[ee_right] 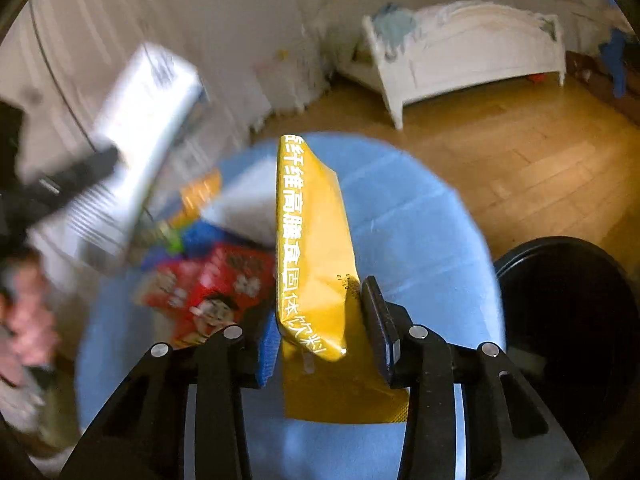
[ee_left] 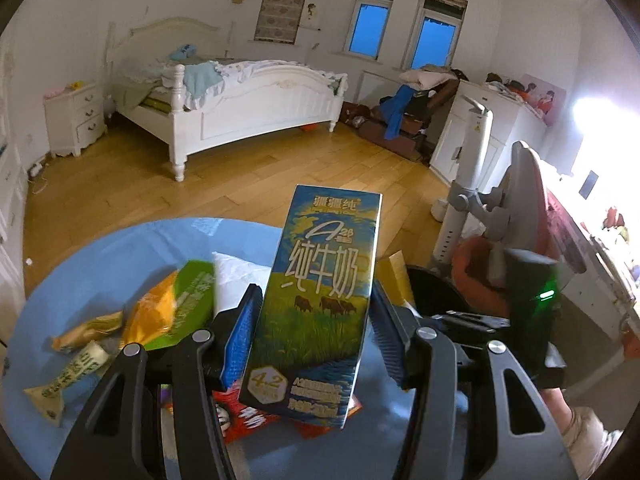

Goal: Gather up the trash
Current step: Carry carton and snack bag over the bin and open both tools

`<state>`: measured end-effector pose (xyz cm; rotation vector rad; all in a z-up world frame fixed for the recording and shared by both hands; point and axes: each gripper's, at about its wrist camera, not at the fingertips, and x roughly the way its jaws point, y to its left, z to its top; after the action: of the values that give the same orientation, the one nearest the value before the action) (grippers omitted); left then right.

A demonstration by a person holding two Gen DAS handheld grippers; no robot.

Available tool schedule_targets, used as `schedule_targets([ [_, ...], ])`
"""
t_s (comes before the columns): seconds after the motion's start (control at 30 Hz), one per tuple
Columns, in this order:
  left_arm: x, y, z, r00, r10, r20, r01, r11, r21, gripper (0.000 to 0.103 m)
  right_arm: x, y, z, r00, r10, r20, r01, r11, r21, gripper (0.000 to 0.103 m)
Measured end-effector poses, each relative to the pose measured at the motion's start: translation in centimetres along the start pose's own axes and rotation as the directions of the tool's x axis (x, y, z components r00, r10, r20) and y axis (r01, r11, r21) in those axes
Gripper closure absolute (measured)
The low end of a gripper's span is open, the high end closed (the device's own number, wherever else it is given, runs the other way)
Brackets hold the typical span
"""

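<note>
Both grippers hold trash above the round blue desk.

The left gripper (ee_left: 310, 332) has its jaws clamped on a milk carton (ee_left: 320, 304), which stands up tall over the near part of the desk (ee_left: 120, 248). Under the carton lies a red wrapper (ee_left: 248, 420). Near the desk's left edge lie an orange and green bag (ee_left: 168, 308) and some small yellow wrappers (ee_left: 76, 364). The right gripper (ee_right: 320, 336) has its jaws around a yellow packet (ee_right: 312, 256), held up on its edge over the middle of the desk. The blue pad touches the packet, but a small gap shows by the black pad. A black bin (ee_right: 568, 320) sits just past the desk's right edge.
</note>
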<state>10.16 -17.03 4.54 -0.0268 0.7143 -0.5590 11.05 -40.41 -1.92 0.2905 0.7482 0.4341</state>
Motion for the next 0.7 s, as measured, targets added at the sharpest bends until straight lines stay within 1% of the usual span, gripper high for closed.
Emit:
schedule_targets([
  [0.07,0.5,-0.9,0.2,1.0,-0.029,-0.002,0.029,1.0,0.003,0.05,-3.3,-1.4,0.4,0.995,0.02,0.103,-0.027,0.997,0.068,0.064],
  [0.13,1.4,-2.3,0.6,0.997,-0.074,-0.006,0.074,0.997,0.007,0.05,-6.5,-2.8,0.5,0.983,-0.004,0.185,-0.02,0.992,0.123,0.064],
  [0.2,2.8,-4.1,0.7,0.992,-0.126,-0.011,0.126,0.992,0.011,0.05,-8.5,-4.2,0.8,0.972,-0.035,0.231,-0.001,0.988,0.152,0.064],
  [0.27,4.4,-5.6,0.7,0.986,-0.165,-0.021,0.166,0.986,0.012,0.05,-10.3,-5.9,0.9,0.96,-0.092,0.264,0.043,0.982,0.185,0.064],
  [0.33,6.5,-7.2,0.8,0.976,-0.214,-0.037,0.215,0.977,0.0,0.05,-11.7,-8.0,0.6,0.953,-0.129,0.272,0.07,0.973,0.218,0.064],
  [0.43,9.9,-9.2,0.5,0.96,-0.269,-0.073,0.267,0.963,-0.031,0.05,-12.3,-10.9,0.0,0.948,-0.187,0.259,0.113,0.954,0.277,0.064],
  [0.57,13.3,-11.7,-0.2,0.946,-0.301,-0.118,0.298,0.954,-0.043,0.051,-12.4,-14.3,-1.5,0.947,-0.227,0.229,0.142,0.931,0.335,0.064],
  [0.7,16.0,-14.1,-1.1,0.937,-0.31,-0.163,0.309,0.95,-0.032,0.051,-11.4,-15.9,-3.2,0.947,-0.252,0.201,0.161,0.911,0.38,0.064],
])
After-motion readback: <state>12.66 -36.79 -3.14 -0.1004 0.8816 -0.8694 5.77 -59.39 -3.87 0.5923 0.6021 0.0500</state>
